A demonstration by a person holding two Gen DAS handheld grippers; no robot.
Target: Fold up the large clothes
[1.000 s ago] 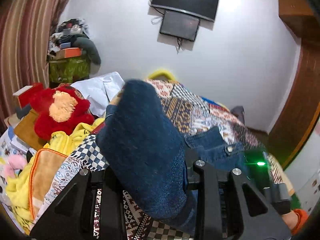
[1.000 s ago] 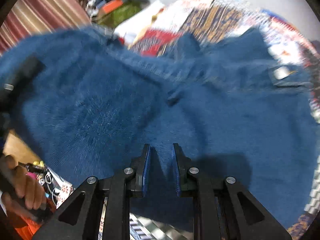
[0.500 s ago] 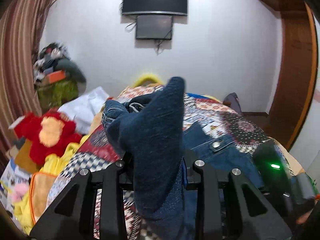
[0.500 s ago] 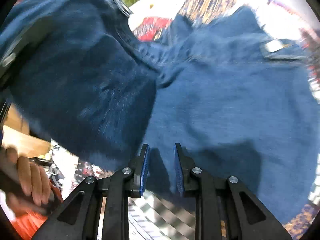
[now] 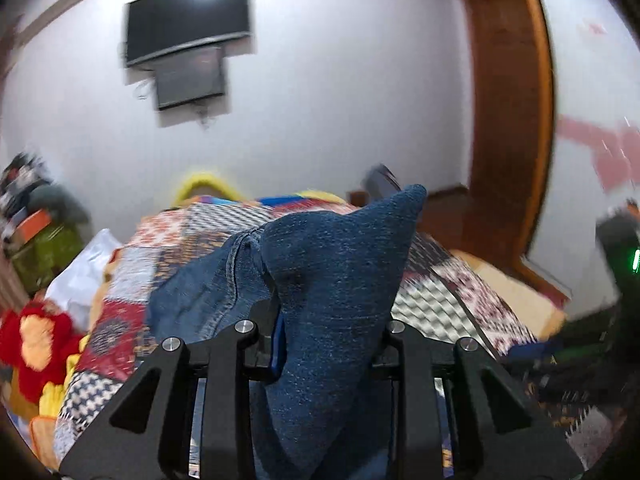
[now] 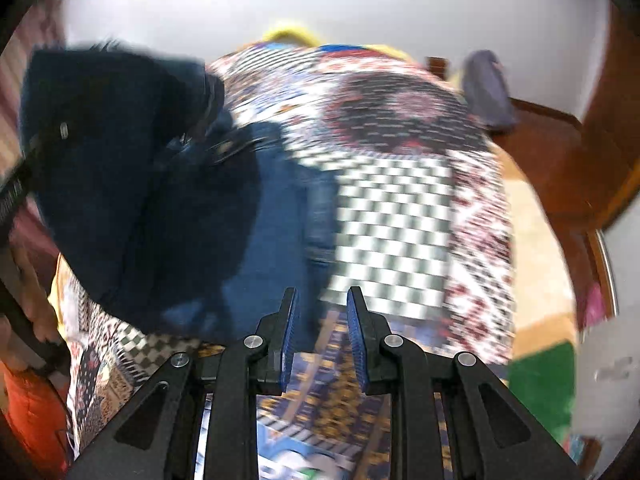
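Observation:
Blue jeans (image 5: 328, 280) hang from my left gripper (image 5: 328, 344), which is shut on a bunched fold of the denim and holds it above the patchwork bed (image 5: 460, 292). In the right wrist view the jeans (image 6: 168, 184) are lifted at the left, partly draped on the bed (image 6: 392, 208). My right gripper (image 6: 322, 336) is slightly open with nothing between its blue pads (image 6: 290, 336). It is over the bed's near edge, just right of the denim. This view is blurred.
A red plush toy (image 5: 32, 344) and yellow cloth lie left of the bed. A white bag (image 5: 84, 276) sits behind them. A TV (image 5: 188, 20) hangs on the far wall. A wooden door frame (image 5: 508, 120) stands at the right.
My right gripper has let go of the denim and pulled back to the right, over the bedspread. My left gripper has swung right with the jeans still clamped.

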